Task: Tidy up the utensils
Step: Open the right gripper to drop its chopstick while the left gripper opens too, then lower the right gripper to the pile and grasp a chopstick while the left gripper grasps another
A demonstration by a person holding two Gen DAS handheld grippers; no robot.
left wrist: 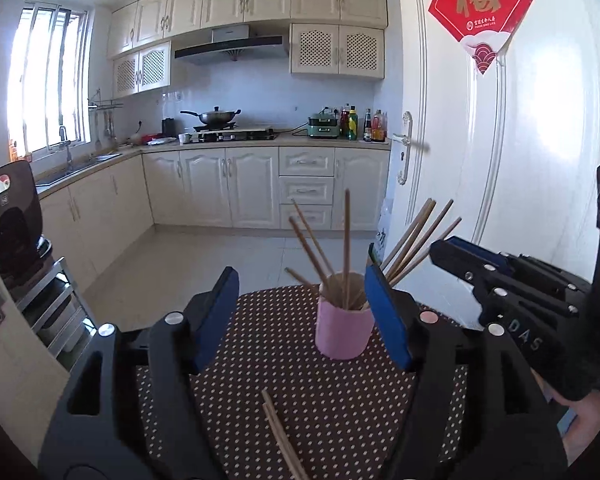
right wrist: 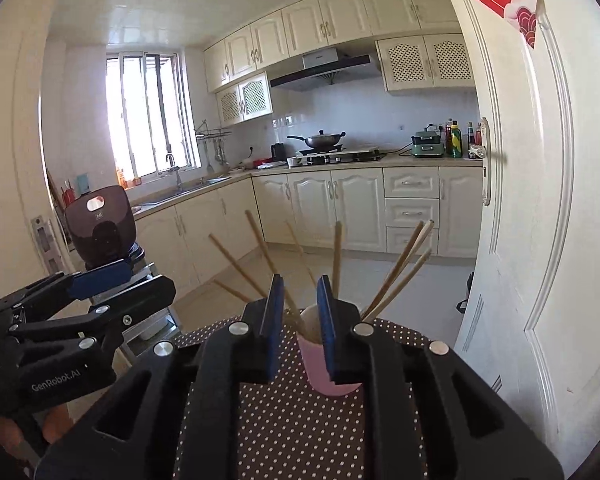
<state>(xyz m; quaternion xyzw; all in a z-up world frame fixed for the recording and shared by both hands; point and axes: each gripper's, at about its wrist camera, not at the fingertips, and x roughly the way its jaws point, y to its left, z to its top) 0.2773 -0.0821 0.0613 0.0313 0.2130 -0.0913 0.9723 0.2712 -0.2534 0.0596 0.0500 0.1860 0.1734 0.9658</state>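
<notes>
In the left wrist view, the left gripper (left wrist: 304,312) hangs over a table covered in a brown cloth with white dots (left wrist: 320,400), its two blue-padded fingers (left wrist: 216,316) spread wide apart with nothing between them. A pink cup (left wrist: 342,328) stands upright on the cloth toward the far edge, just left of the right-hand finger, and several wooden chopsticks (left wrist: 346,248) stand in it, fanning out left, upward and right. Two more chopsticks (left wrist: 282,436) lie loose on the cloth at the near edge, side by side and touching, running from the middle toward the bottom of the frame. The right gripper (left wrist: 452,250) reaches in from the right, near the rightward-leaning sticks; its fingers look close together, though whether they touch cannot be told from here. Far behind are cream kitchen cabinets (left wrist: 228,188), a wok on the stove (left wrist: 216,117) and a white door (left wrist: 480,120) on the right. In the right wrist view, the right gripper (right wrist: 300,320) shows its blue pads standing a narrow gap apart, gripping nothing, with the pink cup (right wrist: 320,364) right behind them and partly hidden by the right-hand pad. The chopsticks (right wrist: 400,268) spread out of the cup above the fingers. The left gripper (right wrist: 128,276) sits to the left, its fingers parted
</notes>
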